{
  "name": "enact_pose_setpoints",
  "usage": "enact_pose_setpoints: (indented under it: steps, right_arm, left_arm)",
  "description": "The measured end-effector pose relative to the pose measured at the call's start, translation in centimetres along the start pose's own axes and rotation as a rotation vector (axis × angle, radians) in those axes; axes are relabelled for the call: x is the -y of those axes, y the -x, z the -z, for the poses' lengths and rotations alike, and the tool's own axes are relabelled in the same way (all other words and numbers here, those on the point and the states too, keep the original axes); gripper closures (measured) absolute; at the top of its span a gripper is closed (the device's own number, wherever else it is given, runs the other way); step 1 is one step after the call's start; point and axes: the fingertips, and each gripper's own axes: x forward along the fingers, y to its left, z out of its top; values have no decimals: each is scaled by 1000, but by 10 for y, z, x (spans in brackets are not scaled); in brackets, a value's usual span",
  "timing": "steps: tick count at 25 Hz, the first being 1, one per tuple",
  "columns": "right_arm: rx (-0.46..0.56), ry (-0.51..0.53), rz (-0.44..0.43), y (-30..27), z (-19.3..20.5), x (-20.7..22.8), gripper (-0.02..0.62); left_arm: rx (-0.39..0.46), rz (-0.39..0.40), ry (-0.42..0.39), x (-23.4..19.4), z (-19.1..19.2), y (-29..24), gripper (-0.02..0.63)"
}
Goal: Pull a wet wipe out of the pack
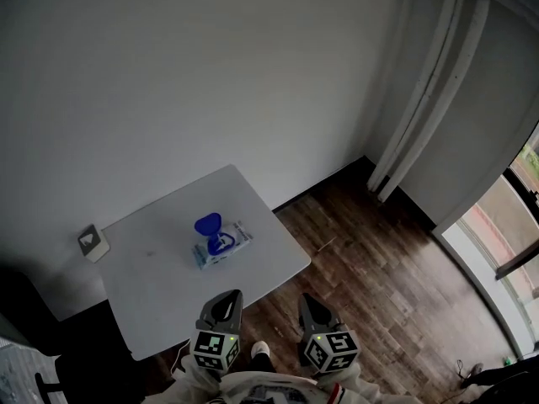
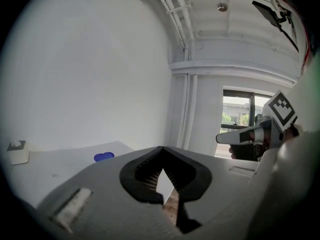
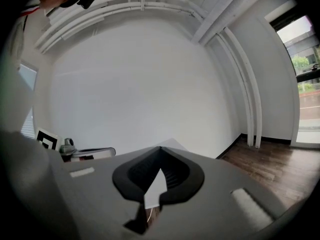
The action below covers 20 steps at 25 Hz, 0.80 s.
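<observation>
One white tabletop (image 1: pixel 160 293) carries everything, and both grippers hang off its near corner, well apart from the pack. The left gripper (image 1: pixel 227 296) and the right gripper (image 1: pixel 310 301) each have their fingers pressed together with nothing between them.

The wet wipe pack (image 1: pixel 226 244) lies flat about the middle of the tabletop, somewhat nearer the right edge. It is a pale, soft-looking pouch with blue print. Its blue lid (image 1: pixel 208 224) is flipped open toward the far corner, and whether a wipe pokes out is too small to tell. A small white box (image 1: pixel 93 242) sits at the left corner.

The pack is probably light. A pull on a wipe with nothing pinning the pouch could lift or drag the whole pack toward an edge. A deep pinch might also draw out several wipes chained together.
</observation>
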Motion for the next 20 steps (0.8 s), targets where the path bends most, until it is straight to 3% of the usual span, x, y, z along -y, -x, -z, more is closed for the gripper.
enact_pose_setpoints:
  steps: [10, 20]
  right_arm:
    - [-18, 25, -39, -70, -12, -15, 591]
    - [-54, 50, -90, -104, -21, -13, 591]
  left_arm:
    - [6, -27, 15, -54, -9, -28, 603]
    - [5, -68, 28, -72, -16, -45, 603]
